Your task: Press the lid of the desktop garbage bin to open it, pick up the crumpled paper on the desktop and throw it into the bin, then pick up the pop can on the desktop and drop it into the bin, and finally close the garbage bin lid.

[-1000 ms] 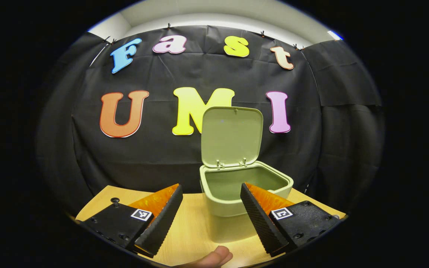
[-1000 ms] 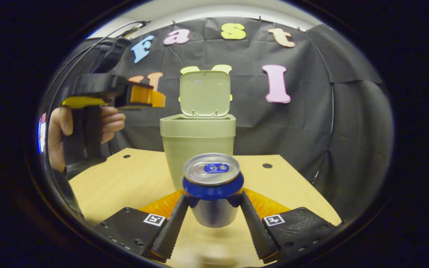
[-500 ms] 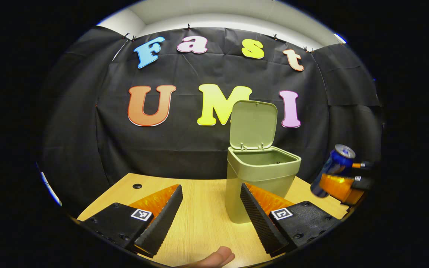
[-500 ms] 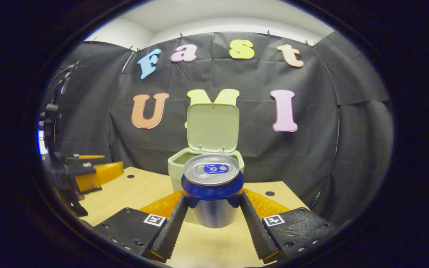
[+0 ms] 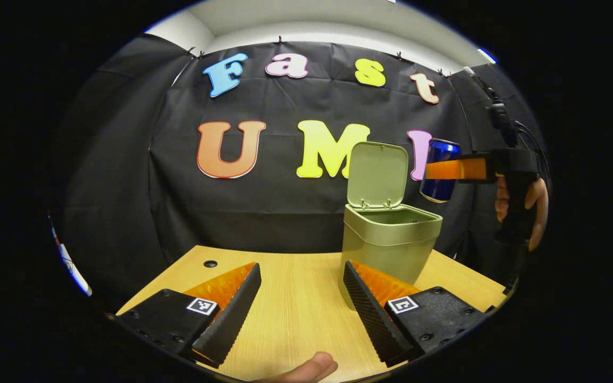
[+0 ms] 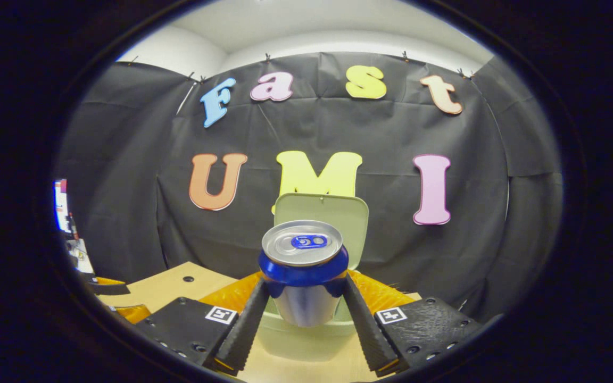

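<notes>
Over table point(image 5: 285, 314), right gripper point(image 6: 306, 319) holds pop can point(image 6: 303, 268)

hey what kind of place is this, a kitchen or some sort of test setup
Probably a staged recording booth, not a kitchen. Black cloth wall hangs behind a light wooden tabletop, which holds a small green plastic bin with its lid up. The right gripper holds a blue pop can.

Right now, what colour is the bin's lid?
Pale olive green, like the bin body; the lid stands open, clearest in the left gripper view.
</notes>
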Available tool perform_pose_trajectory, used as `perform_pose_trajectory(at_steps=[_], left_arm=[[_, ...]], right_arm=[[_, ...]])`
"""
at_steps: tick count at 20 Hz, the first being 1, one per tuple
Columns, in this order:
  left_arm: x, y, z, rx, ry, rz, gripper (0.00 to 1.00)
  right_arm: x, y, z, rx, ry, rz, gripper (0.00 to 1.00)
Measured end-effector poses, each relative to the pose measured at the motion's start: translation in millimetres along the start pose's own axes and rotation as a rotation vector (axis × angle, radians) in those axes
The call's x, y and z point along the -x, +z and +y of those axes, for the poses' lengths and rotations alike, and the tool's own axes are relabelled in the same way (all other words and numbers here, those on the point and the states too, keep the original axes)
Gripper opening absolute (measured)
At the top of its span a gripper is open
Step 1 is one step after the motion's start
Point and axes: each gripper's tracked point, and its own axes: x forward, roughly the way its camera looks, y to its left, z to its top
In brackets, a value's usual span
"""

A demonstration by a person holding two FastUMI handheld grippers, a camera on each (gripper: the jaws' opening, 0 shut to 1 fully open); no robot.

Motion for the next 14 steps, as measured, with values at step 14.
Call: perform_pose_trajectory(at_steps=[14], left_arm=[[-4,-34,27,0.058,0.044,0.056,1.0]], right_arm=[[-101,-48,-22,-0.124,-0.03,0.198,0.81]])
